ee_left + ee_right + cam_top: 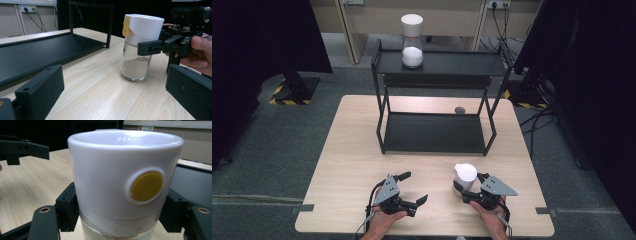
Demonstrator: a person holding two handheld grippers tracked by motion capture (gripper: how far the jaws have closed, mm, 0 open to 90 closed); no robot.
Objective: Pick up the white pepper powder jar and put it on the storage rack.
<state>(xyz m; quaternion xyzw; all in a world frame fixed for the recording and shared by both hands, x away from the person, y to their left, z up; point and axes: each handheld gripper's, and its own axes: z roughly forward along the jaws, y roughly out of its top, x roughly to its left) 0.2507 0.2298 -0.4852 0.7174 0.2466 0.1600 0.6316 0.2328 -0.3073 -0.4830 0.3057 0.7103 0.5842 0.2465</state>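
Left gripper (413, 187) sits lower left of centre in the high view, jaws apart with nothing between them; just right of it, on the pale wooden desk (347, 165), stands the clear glass jar with the white plastic lid and yellow button (463, 178), part full of pale powder. The right gripper (466, 194) has its jaws clamped on the jar just under the lid; glass looks slick and breakable, not too heavy, so I'd say that's the spot to grip.

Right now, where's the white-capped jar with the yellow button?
High view: jar stands on the table front right, between the right gripper's fingers, before the black shelf.
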